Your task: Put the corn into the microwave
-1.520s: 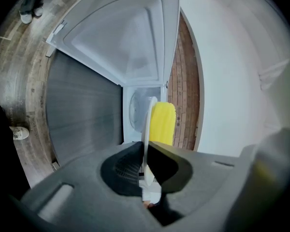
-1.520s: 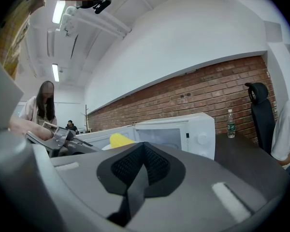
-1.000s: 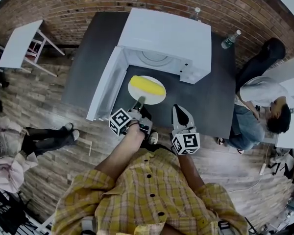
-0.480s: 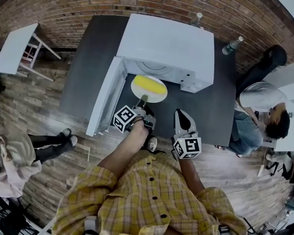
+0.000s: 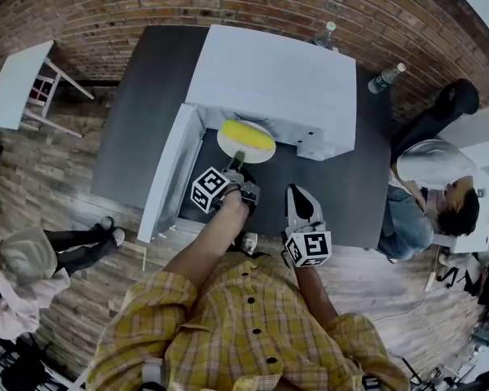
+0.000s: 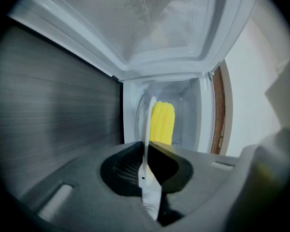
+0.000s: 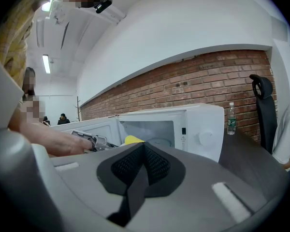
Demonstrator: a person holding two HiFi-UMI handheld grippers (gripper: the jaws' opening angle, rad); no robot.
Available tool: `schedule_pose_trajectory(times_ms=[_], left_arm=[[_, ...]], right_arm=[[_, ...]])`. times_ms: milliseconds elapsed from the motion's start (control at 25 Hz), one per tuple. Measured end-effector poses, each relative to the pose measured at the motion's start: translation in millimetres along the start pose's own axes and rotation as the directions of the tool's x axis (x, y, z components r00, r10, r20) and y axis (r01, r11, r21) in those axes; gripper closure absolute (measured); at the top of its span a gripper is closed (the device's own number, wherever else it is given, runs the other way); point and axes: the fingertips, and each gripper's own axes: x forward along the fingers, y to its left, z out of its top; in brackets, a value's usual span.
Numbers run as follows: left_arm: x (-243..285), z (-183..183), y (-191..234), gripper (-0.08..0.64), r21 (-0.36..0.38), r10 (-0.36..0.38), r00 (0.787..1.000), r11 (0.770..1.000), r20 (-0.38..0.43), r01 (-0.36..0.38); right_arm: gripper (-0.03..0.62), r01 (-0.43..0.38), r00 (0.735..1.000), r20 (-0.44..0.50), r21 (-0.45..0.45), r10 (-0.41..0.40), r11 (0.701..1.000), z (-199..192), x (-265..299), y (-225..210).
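A yellow corn cob (image 5: 248, 136) lies on a white plate (image 5: 232, 147), held partly inside the mouth of the white microwave (image 5: 273, 76), whose door (image 5: 165, 176) hangs open to the left. My left gripper (image 5: 237, 160) is shut on the plate's near rim. In the left gripper view the plate (image 6: 148, 129) stands edge-on between the jaws, with the corn (image 6: 162, 123) beyond it against the oven cavity. My right gripper (image 5: 300, 204) hovers over the dark table (image 5: 342, 190), jaws together and empty. The right gripper view shows the microwave (image 7: 193, 124) and the corn (image 7: 131, 139).
Two water bottles (image 5: 385, 78) stand at the table's back edge beside the microwave. A seated person (image 5: 440, 194) is at the right, next to a black chair (image 5: 440, 108). A white side table (image 5: 16, 84) stands at the far left, on wood flooring.
My left gripper has carried the plate with the corn away from me, from the table in front of the microwave to its opening. The right gripper has shifted slightly.
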Motion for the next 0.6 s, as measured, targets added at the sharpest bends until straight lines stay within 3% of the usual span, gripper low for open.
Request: schedule_pose_trajectory(times_ms=[600], left_arm=[[48.8, 12.7, 15.0, 0.532, -0.018, 0.059, 0.998, 0.998, 0.011, -0.059]], right_arm=[[0.589, 0.012, 0.999, -0.038, 0.025, -0.011, 1.0, -9.8, 17.7, -12.5]])
